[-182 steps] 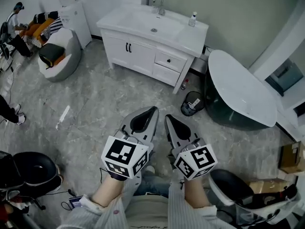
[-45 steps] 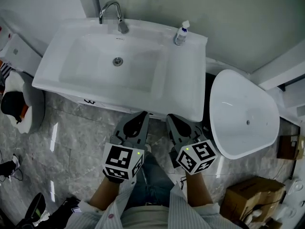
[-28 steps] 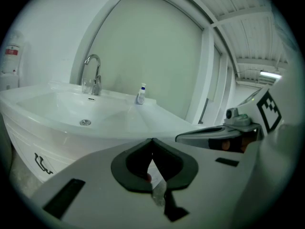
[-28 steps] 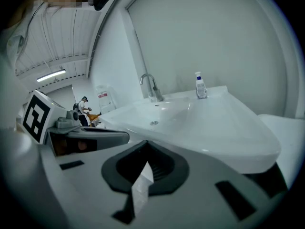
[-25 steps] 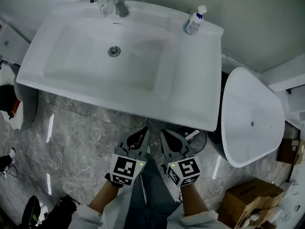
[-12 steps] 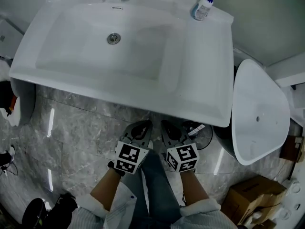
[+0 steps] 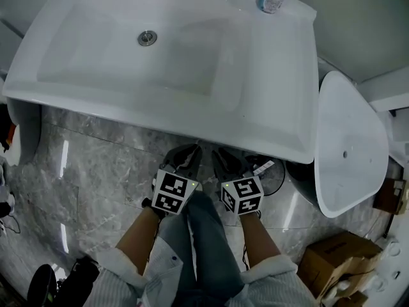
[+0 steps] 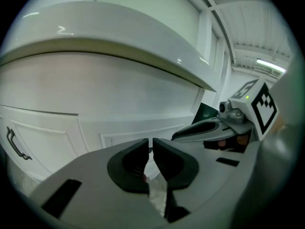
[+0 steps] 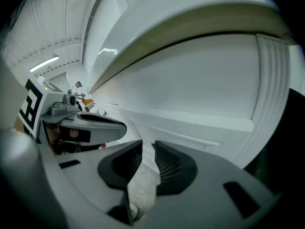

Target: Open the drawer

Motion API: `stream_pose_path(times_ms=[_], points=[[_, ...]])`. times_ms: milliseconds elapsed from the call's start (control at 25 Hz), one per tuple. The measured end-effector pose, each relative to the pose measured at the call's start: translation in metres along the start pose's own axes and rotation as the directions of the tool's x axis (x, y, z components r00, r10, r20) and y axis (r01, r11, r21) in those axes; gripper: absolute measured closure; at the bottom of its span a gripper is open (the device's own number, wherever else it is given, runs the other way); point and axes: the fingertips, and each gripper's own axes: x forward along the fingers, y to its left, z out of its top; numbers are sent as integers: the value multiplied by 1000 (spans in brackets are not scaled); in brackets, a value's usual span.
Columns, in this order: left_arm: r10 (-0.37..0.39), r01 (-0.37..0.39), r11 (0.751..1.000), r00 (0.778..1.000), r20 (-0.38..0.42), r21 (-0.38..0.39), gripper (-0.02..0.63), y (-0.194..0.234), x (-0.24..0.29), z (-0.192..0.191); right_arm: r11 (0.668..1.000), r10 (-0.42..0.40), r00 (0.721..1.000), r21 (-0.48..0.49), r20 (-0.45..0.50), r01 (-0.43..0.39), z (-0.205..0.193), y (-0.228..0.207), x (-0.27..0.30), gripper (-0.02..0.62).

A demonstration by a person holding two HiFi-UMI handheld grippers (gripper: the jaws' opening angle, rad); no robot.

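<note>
The drawer [image 8: 143, 129] stands just ahead of the left gripper [image 8: 150, 140]. Its front faces the jaws and its long axis seems to run level. That gripper's jaws are all but together. The right gripper [image 9: 147, 143] stands alongside, its jaws narrowly apart.

My head camera stares steeply down on the basin [image 7: 160, 50] from overhead; the two gripper cameras sit low and close, facing the cabinet front [image 8: 119, 99] — both share the basin's overhanging rim.
</note>
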Motion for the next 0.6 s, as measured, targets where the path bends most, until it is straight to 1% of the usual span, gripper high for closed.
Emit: stream_pose_path(times_ms=[120, 240, 280, 400, 520, 600], points=[[-14, 14, 1000, 1000, -21, 0, 581, -2, 7, -11, 1000, -2, 999, -10, -32, 1, -11, -4, 8, 509], [-25, 26, 999, 998, -51, 30, 526, -2, 17, -23, 1000, -5, 999, -23, -52, 4, -17, -7, 17, 509], [-27, 29, 999, 998, -60, 41, 518, -1, 20, -25, 1000, -5, 998, -31, -59, 3, -19, -7, 20, 509], [-42, 50, 995, 995, -87, 89, 492, 1, 30, -32, 998, -8, 997, -59, -80, 3, -27, -8, 30, 509], [-63, 82, 984, 991, -121, 156, 472, 1, 40, -39, 997, -14, 995, -76, -96, 7, -33, -12, 39, 502], [-69, 92, 979, 989, -133, 181, 466, 3, 46, -42, 996, -18, 995, -84, -100, 9, -35, -14, 43, 494]])
